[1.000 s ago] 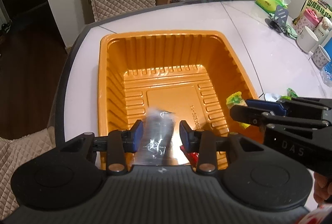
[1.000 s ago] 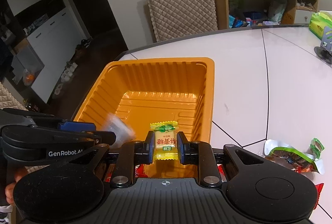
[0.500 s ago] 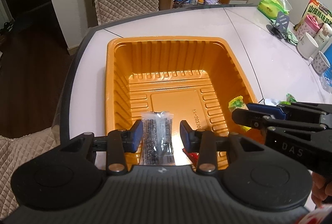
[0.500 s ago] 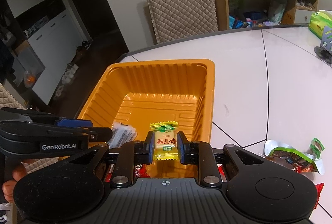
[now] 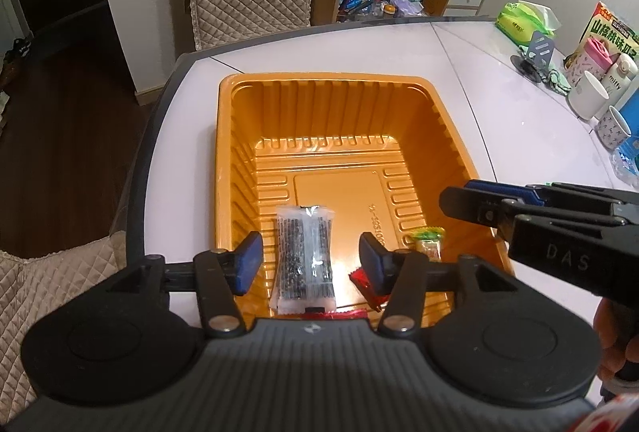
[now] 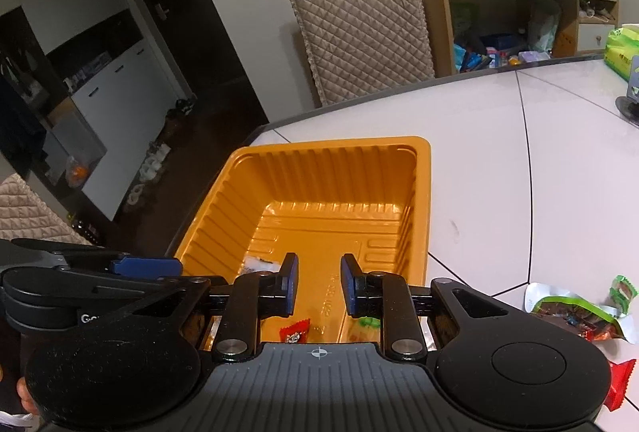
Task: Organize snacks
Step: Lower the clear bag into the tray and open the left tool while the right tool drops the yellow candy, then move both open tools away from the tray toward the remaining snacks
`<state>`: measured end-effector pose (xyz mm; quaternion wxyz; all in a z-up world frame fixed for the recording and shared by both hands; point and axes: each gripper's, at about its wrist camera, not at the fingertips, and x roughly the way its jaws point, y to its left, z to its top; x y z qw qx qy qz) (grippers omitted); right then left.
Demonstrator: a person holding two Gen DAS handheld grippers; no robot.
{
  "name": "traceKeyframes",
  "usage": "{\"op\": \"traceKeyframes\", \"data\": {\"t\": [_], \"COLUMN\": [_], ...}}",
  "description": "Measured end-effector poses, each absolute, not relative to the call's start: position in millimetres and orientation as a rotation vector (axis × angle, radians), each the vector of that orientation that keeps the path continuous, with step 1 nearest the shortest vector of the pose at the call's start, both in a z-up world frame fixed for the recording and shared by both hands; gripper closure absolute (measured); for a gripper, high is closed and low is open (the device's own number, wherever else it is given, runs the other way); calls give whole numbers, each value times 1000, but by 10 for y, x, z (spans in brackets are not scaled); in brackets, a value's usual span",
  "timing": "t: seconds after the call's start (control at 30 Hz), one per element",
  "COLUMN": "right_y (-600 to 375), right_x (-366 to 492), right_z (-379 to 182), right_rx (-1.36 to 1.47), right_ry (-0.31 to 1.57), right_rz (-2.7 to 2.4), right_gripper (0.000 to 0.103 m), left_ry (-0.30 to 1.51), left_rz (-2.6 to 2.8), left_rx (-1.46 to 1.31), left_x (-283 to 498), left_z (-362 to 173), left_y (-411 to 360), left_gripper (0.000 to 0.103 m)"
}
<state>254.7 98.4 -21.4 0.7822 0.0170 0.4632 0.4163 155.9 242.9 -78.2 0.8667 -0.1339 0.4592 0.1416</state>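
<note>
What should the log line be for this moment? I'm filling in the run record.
left gripper: jaws just opening, clear packet loose between them, in orange tray | right gripper: open, empty | yellow candy: in tray

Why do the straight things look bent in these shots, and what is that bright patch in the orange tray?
Left wrist view: the wide fisheye lens bows the table edge, and reflected light whitens the orange tray floor beside the clear packet. Right wrist view: the same bowing, the cabinets lean, the corners go dark, and nothing is blurred.
</note>
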Motion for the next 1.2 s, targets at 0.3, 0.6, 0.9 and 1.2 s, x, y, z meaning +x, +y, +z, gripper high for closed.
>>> {"op": "traceKeyframes", "data": {"t": [0.3, 0.6, 0.9, 1.2], "right_y": [755, 410, 73, -253], "right_x": [2425, 2198, 1972, 1786], "right_z": [-124, 19, 168, 206], "right_rx": [57, 89, 104, 114], "right_ry": [1019, 1022, 1010, 1022], "right_rz": [884, 868, 849, 832], "right_gripper": [76, 63, 57, 55], "left_ry": [933, 915, 911, 923], "left_rz": [293, 284, 272, 240], "left_rx": [-300, -319, -322, -319], "left_x": [1344, 1073, 819, 663], "left_z": [-613, -476, -426, -438], "left_y": [2337, 2148, 1917, 1585], "left_gripper": [51, 50, 50, 50]}}
